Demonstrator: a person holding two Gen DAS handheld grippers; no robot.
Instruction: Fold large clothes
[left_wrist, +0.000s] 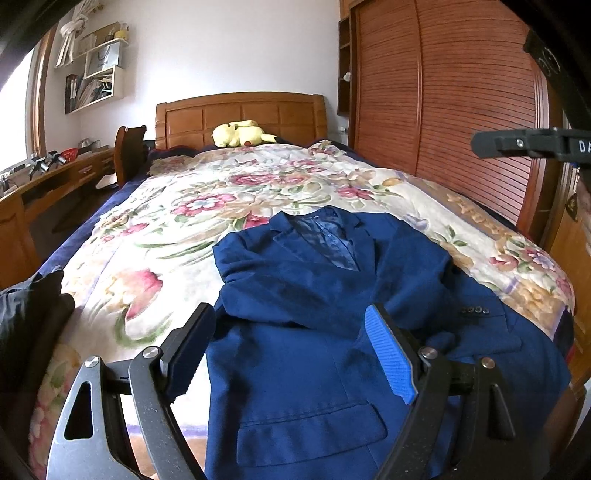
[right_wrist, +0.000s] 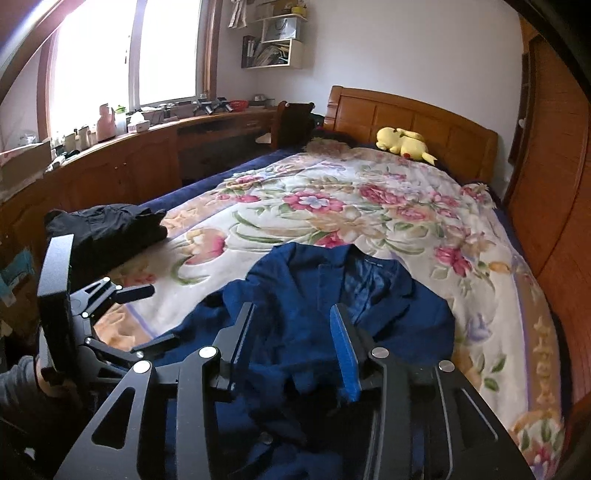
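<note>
Bedroom walls in white frame a wooden bed (left_wrist: 242, 114) covered by a cream blanket with pink and green flowers (left_wrist: 207, 206). At the far left in the left wrist view, a dark, crumpled black garment (right_wrist: 107, 225) lies at the blanket's edge, just beside the left gripper (left_wrist: 291, 350). That gripper's black jaws stand wide apart, released, with nothing pressed between them. They hover over the lower left front of a navy blue suit jacket with a shiny blue lining (left_wrist: 332, 295), which lies face up on the near part of the blanket, collar toward the headboard. One sleeve crosses the chest; the other, with dark cuff buttons, lies to the right. A flapped pocket shows between the jaws. The right gripper (right_wrist: 291, 354), seen from its own camera, is partly parted, its blue-padded finger (right_wrist: 345, 354) and black finger on either side of bunched jacket cloth without squeezing it. Behind, a yellow plush toy (left_wrist: 240, 133) rests against the headboard, and a slatted reddish-brown wardrobe (left_wrist: 461, 103) stands at right.
</note>
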